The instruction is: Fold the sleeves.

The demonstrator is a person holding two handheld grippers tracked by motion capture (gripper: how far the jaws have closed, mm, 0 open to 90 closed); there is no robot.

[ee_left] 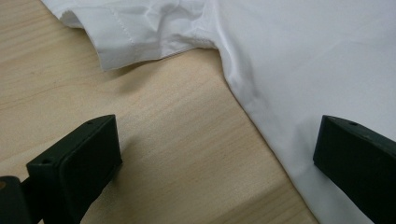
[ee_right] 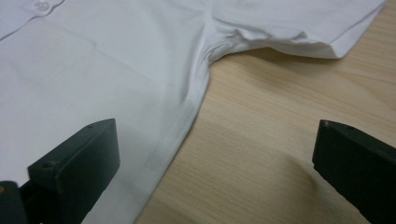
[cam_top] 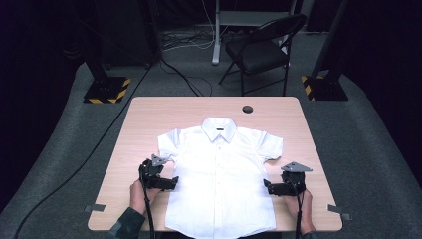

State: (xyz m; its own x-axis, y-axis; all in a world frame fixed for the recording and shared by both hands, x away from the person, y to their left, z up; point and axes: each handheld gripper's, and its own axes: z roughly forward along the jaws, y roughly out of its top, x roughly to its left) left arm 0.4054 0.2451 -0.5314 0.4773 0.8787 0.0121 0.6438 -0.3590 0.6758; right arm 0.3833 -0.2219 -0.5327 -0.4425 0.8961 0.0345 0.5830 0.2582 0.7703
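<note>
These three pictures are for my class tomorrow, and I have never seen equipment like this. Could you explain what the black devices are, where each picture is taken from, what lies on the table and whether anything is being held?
A person sits at a wooden table and holds a hand-operated tool in each hand: the left gripper and the right gripper, each with two black jaws.

The high view looks down from above the person's side, so the forearms enter from the bottom. The other two pictures come from small cameras riding on the grippers, looking along their own jaws.

A white short-sleeved shirt lies flat, buttoned, collar away from the person. A dark round hole sits near the table's far edge.

Nothing is held. Both grippers are open, each straddling one side edge of the shirt below a sleeve, with one jaw over cloth and one over wood.
</note>
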